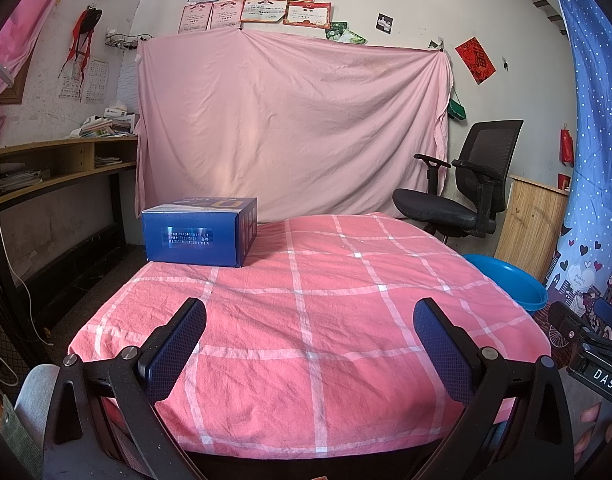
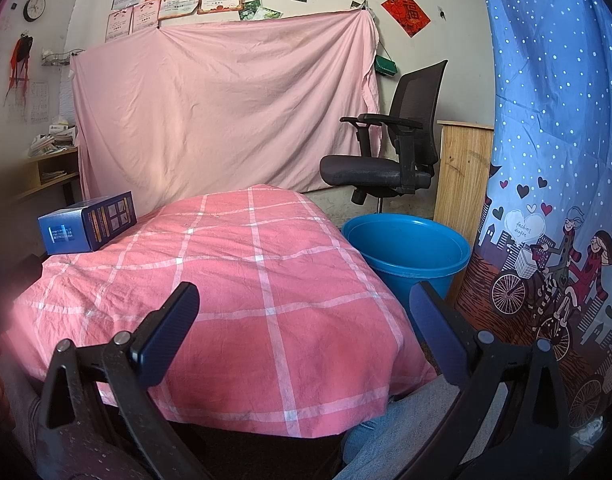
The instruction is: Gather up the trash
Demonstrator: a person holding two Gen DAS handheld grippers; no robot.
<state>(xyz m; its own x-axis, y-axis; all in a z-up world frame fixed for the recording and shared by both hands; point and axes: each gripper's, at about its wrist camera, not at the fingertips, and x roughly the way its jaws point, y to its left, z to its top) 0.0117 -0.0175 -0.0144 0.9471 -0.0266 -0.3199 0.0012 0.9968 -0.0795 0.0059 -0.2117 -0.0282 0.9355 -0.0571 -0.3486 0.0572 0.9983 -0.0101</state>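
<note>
Left tongs (image 1: 310,320) spread, right tongs (image 2: 303,304) spread, "DAS" label (image 1: 604,376), blue box (image 1: 199,232), bucket (image 2: 406,248)

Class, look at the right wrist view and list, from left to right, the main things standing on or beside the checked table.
blue box → pink checked tablecloth → black office chair → blue bucket → blue patterned curtain

A closed blue carton (image 1: 199,231) lies flat at left-centre of the frame; an open blue bucket (image 2: 406,250) stands right of centre.
</note>
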